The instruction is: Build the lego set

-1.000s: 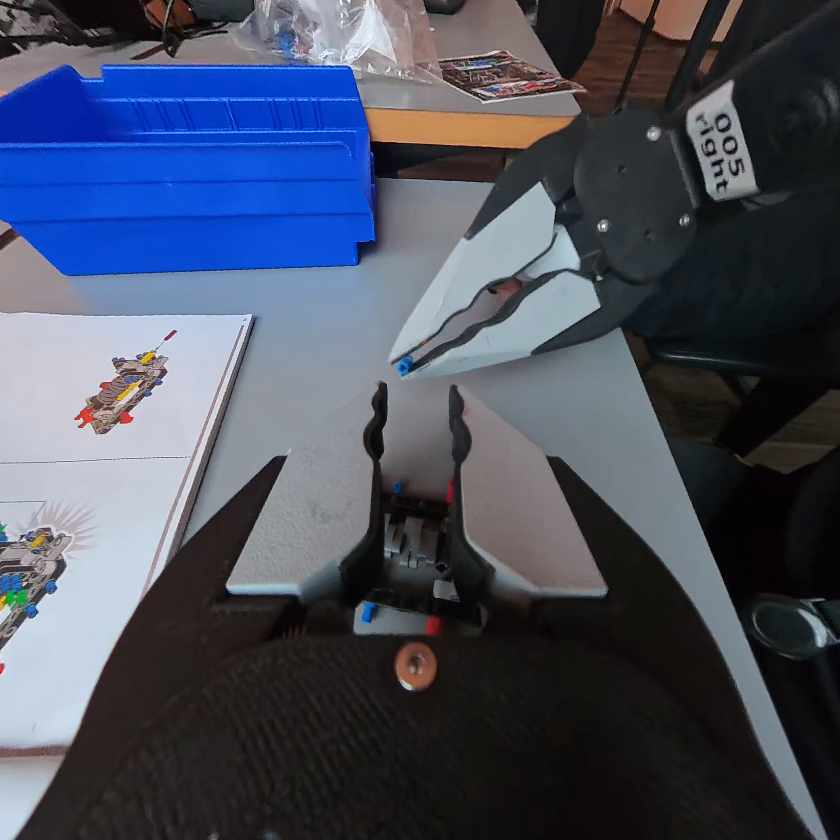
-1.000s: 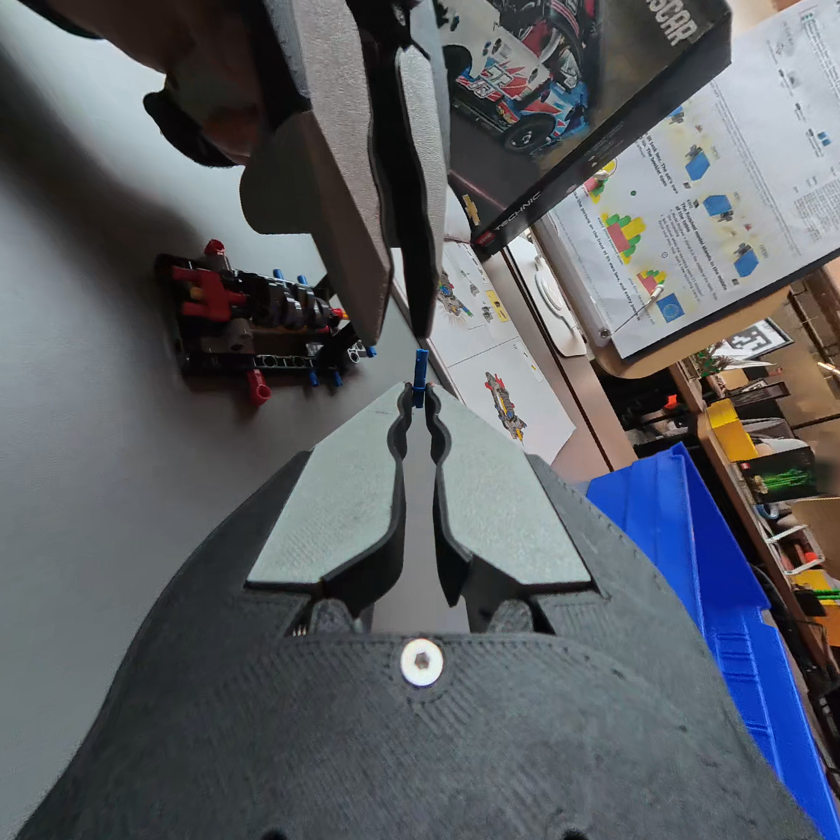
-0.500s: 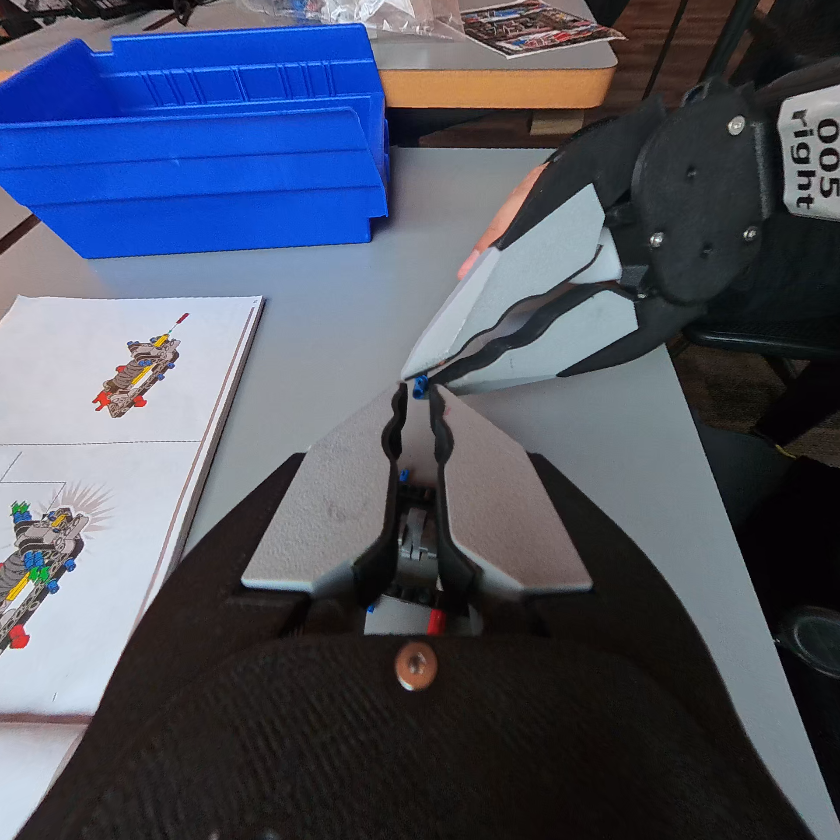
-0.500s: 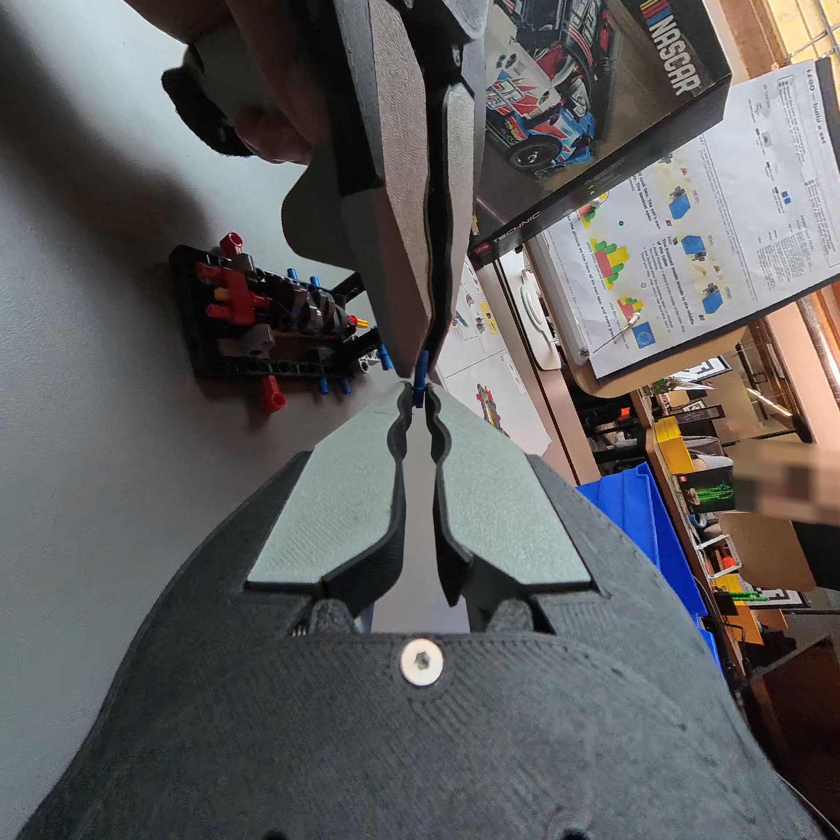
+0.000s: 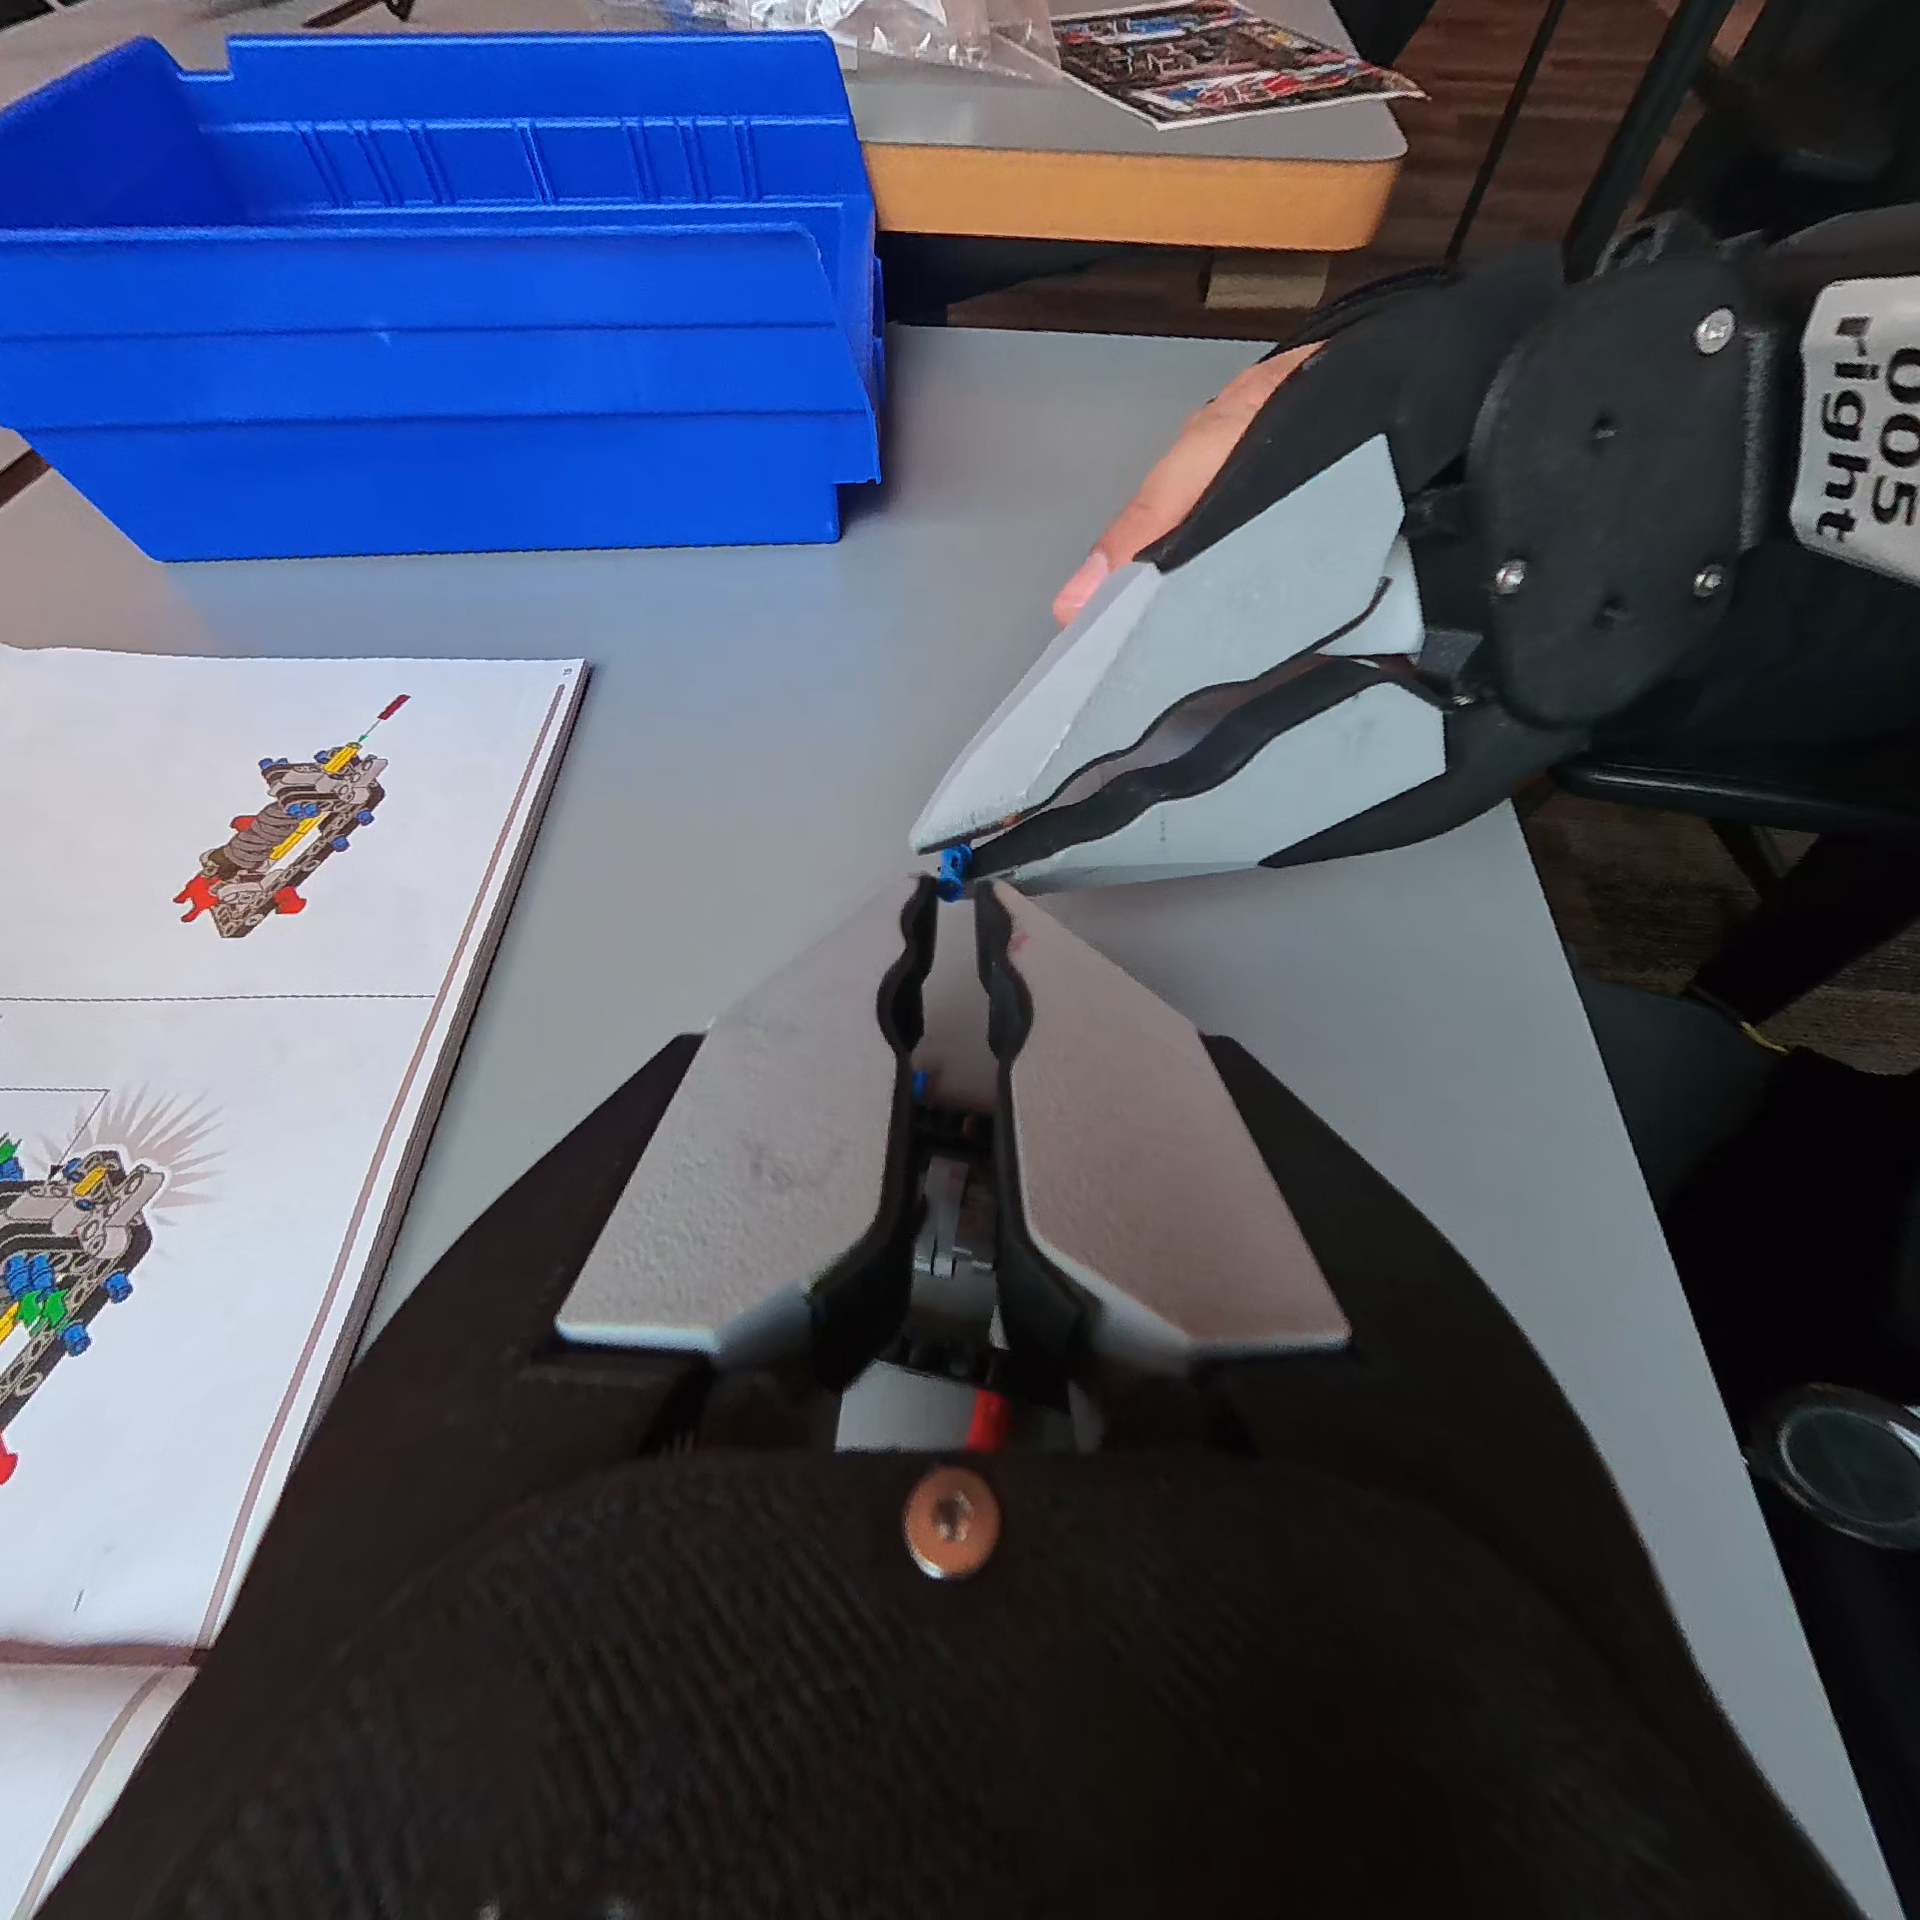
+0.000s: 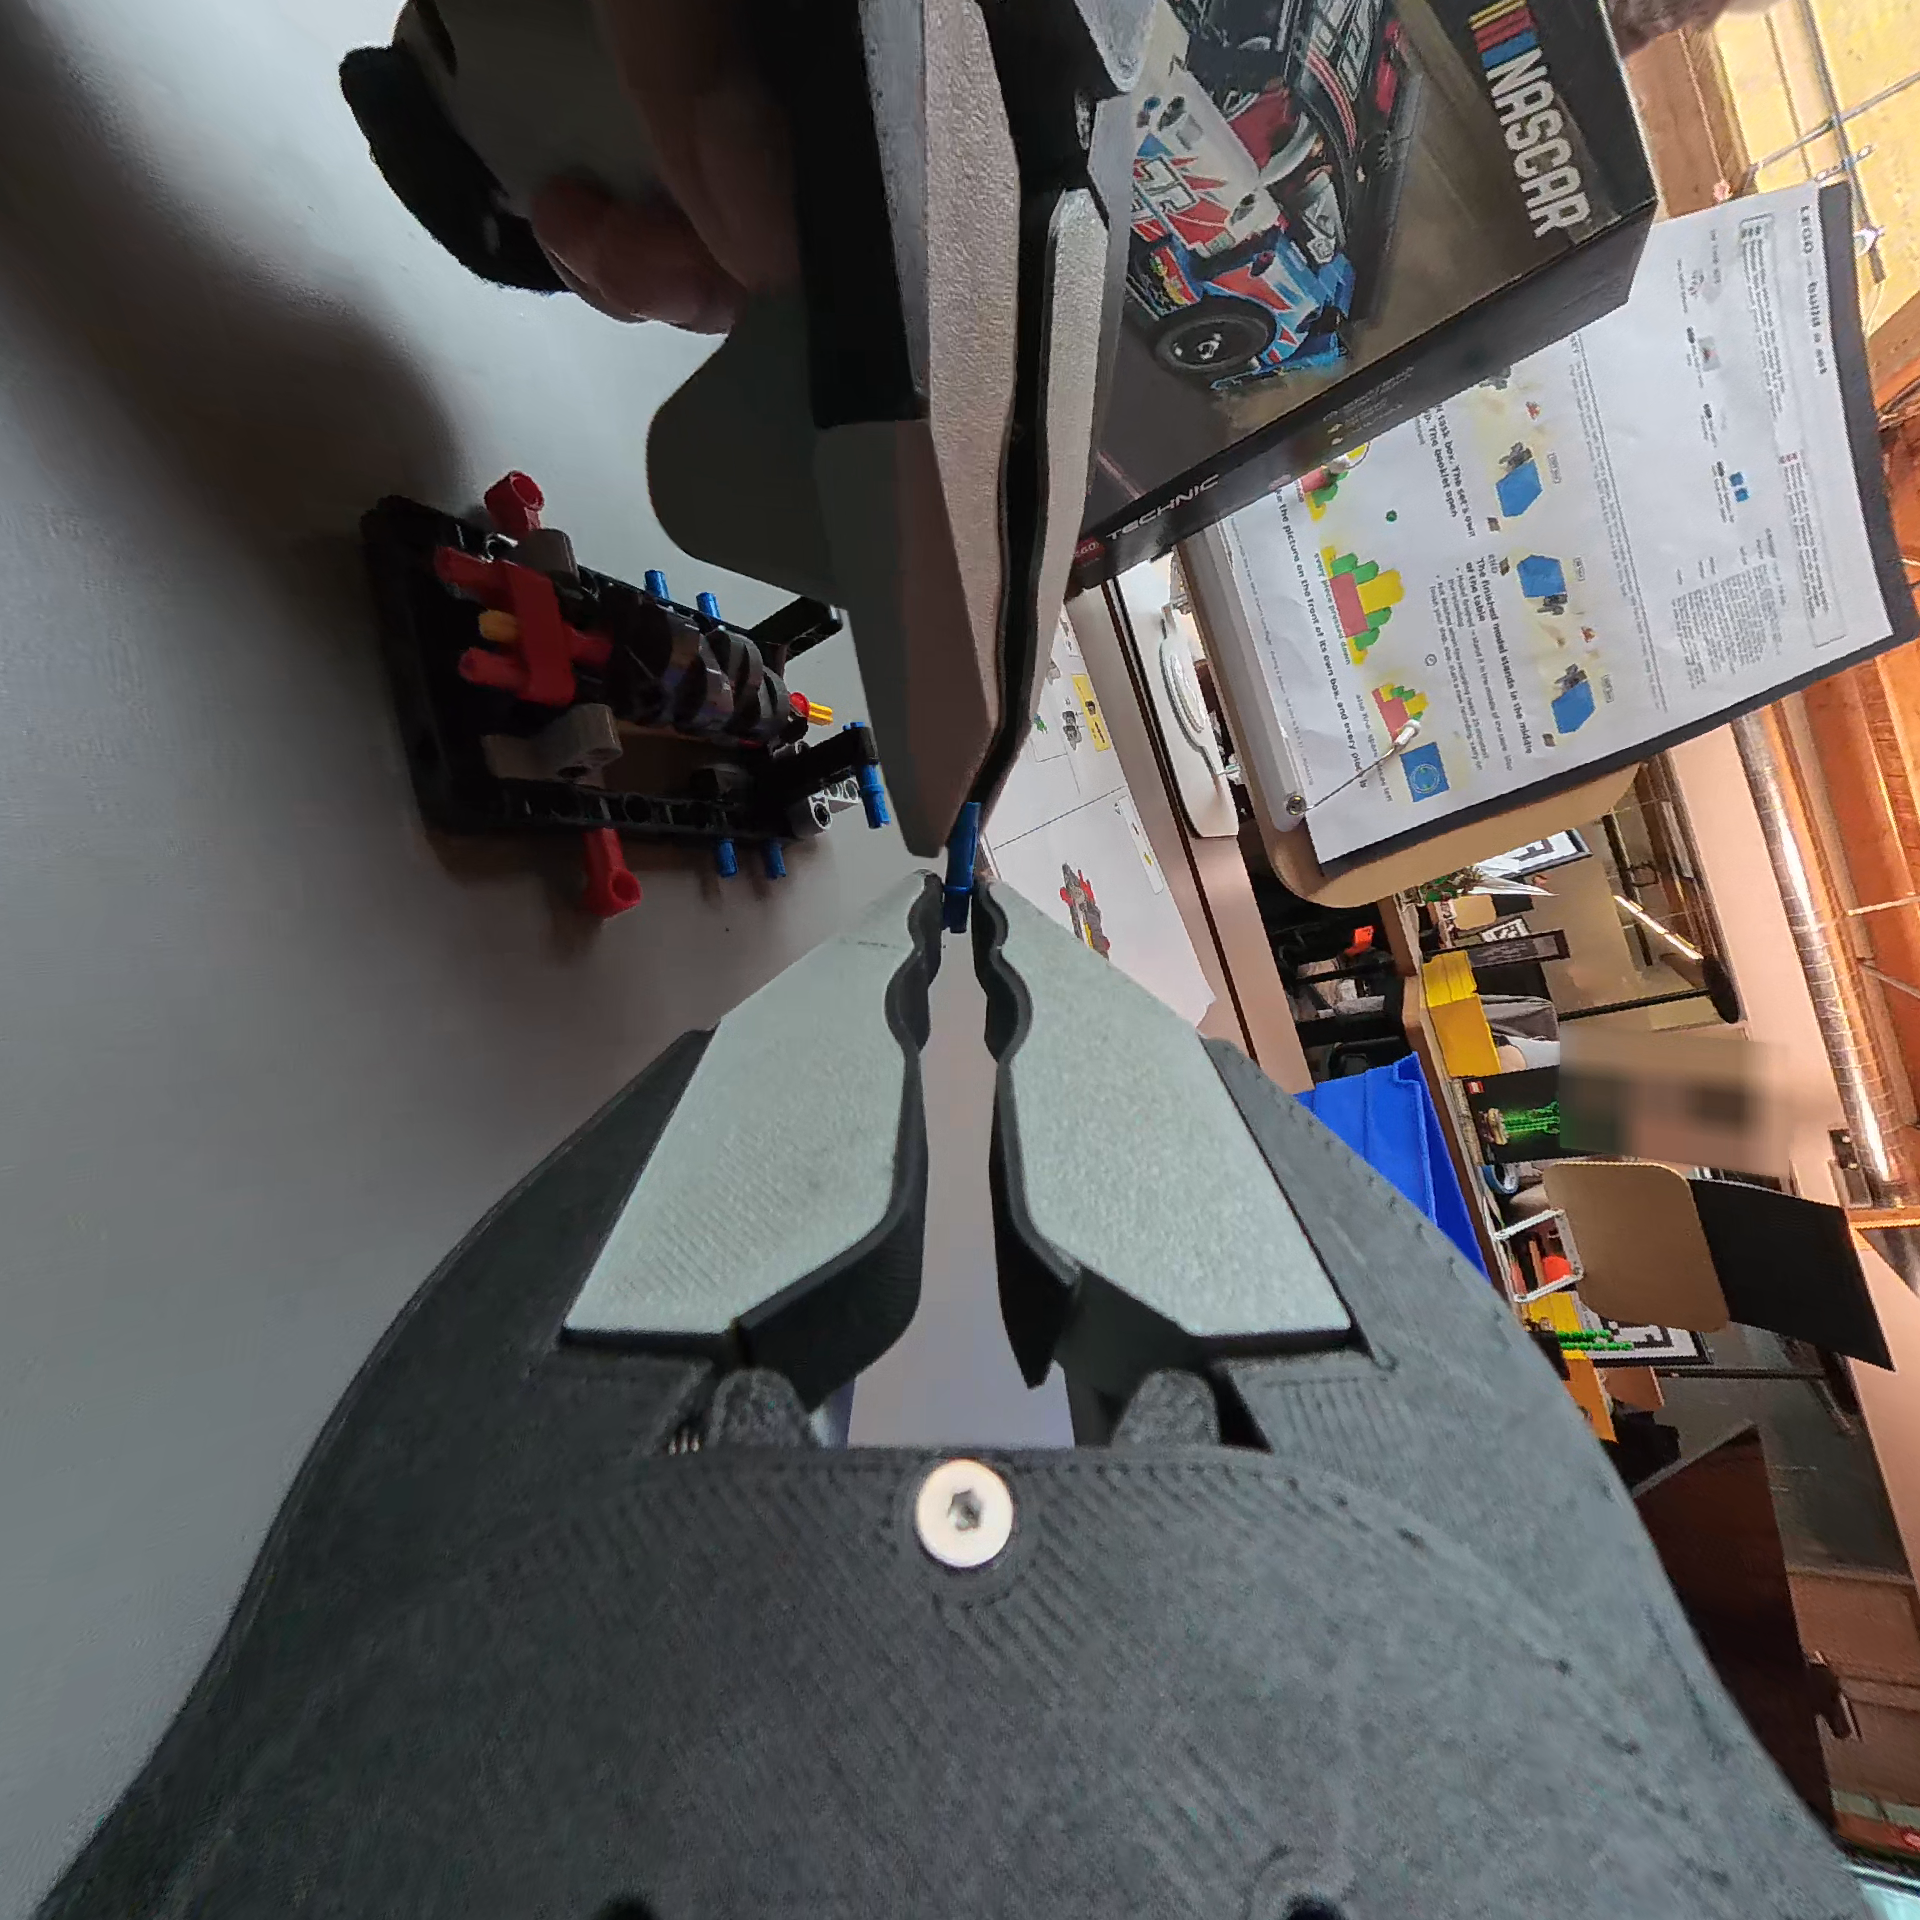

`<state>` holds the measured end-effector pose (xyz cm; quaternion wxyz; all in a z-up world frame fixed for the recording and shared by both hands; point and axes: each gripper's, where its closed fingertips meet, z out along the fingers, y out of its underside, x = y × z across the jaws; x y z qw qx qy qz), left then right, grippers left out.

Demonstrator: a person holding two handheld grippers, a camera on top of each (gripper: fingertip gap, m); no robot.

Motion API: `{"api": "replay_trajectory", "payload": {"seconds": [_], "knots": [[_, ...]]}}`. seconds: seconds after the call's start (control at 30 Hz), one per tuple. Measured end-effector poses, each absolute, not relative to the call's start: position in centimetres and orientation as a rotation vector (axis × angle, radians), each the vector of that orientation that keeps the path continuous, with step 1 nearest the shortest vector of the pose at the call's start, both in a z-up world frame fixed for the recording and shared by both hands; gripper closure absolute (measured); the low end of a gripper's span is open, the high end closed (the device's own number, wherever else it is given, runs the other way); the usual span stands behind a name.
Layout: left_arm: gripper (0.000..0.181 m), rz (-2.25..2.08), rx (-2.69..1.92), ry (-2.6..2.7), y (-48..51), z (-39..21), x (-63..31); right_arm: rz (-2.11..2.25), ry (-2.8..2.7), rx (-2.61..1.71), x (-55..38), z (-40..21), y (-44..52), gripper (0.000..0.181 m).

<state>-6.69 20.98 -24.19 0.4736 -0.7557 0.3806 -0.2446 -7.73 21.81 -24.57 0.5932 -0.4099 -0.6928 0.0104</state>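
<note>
A small blue pin (image 5: 951, 871) sits between the tips of both grippers above the grey table (image 5: 727, 675). My right gripper (image 6: 957, 904) is shut on its lower end (image 6: 961, 868). It reaches in from the right in the left wrist view (image 5: 961, 860). My left gripper (image 5: 953, 896) is closed to a narrow gap around the same pin. In the right wrist view it comes down from above (image 6: 971, 816), its jaws pressed together on the pin's upper end. The part-built black, red and grey lego frame (image 6: 623, 707) lies on the table, below my left gripper (image 5: 951, 1216).
An open instruction booklet (image 5: 260, 987) lies at left and a blue bin (image 5: 436, 312) stands behind it. The set's box (image 6: 1351, 260) and an instruction sheet on a board (image 6: 1558, 520) stand past the booklet. The table edge (image 5: 1558, 935) runs close on the right. Less than 4 cm separates the two grippers' tips.
My left gripper has closed from wide open to a narrow gap. The right gripper has brought the blue pin up to the left gripper's tips, and the two now meet on it.
</note>
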Motion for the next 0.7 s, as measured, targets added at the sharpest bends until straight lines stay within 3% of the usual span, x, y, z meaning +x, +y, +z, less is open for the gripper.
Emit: {"api": "replay_trajectory", "payload": {"seconds": [0.2,0.33,0.4,0.5,0.6,0.7], "knots": [[0.179,-0.574,-1.837,0.987,20.7,-24.5,-6.7,0.007,-1.635,-0.936,-7.7,-24.9,21.5,0.179],[0.165,-0.584,-1.837,0.982,20.7,-24.3,-6.4,-0.014,-1.647,-0.929,-7.7,-25.0,21.5,0.179],[0.178,-0.571,-1.836,0.986,20.6,-24.4,-6.4,-0.024,-1.653,-0.926,-7.7,-25.1,21.5,0.179],[0.179,-0.531,-1.822,1.014,20.6,-24.5,-6.5,-0.008,-1.655,-0.924,-7.7,-25.1,21.4,0.179],[0.179,-0.566,-1.773,1.086,20.0,-24.3,-6.3,0.184,-1.677,-0.964,-7.5,-25.1,20.5,0.176],[0.179,-0.591,-1.646,1.171,19.2,-23.6,-6.1,0.646,-1.69,-1.085,-6.6,-24.6,18.8,0.163]]}}
